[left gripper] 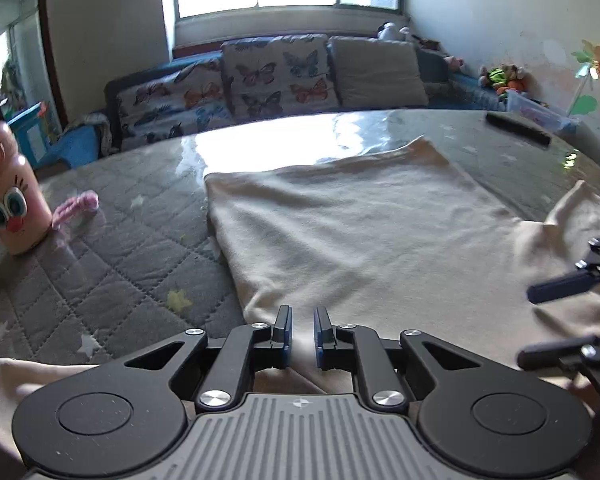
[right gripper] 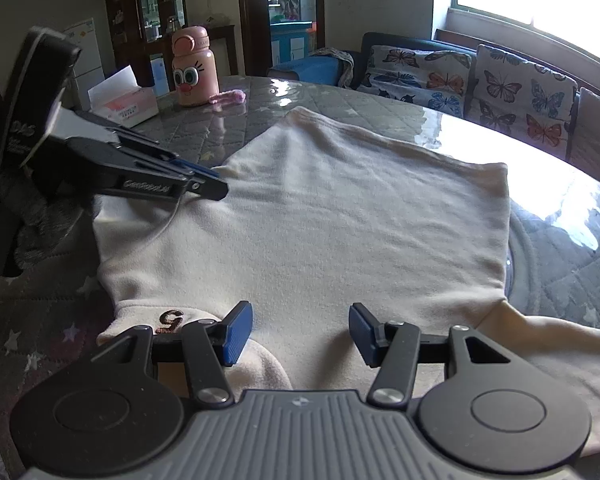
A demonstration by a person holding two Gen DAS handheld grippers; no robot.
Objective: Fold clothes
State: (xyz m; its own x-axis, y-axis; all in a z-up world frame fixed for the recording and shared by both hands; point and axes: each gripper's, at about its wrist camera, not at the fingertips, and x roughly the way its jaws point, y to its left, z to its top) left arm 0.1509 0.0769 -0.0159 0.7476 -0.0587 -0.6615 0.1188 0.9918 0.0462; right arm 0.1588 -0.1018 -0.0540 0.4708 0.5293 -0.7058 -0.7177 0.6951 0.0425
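**Cream garment flat on quilted table**

Tissue box [right gripper: 126, 102], far left of the right gripper [right gripper: 300, 334]: white sheet standing out of its top. Pink cartoon-face bottle [right gripper: 192, 70] beside it, lid on, contents hidden. Cream fleece sweatshirt [right gripper: 340, 216], soft nap, spread ahead of both grippers; embroidered "G" [right gripper: 171, 320] by the right gripper's left pad. Table cover [left gripper: 112, 248] grey, diamond-stitched, glossy. Left gripper [left gripper: 303, 330] nearly pressed together over the fabric; whether it pinches cloth, cannot tell. Right gripper spread, holding nothing.

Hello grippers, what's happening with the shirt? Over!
Left gripper nearly shut, right gripper open, empty. Cream shirt flat, unfolded. Pink bottle well clear.
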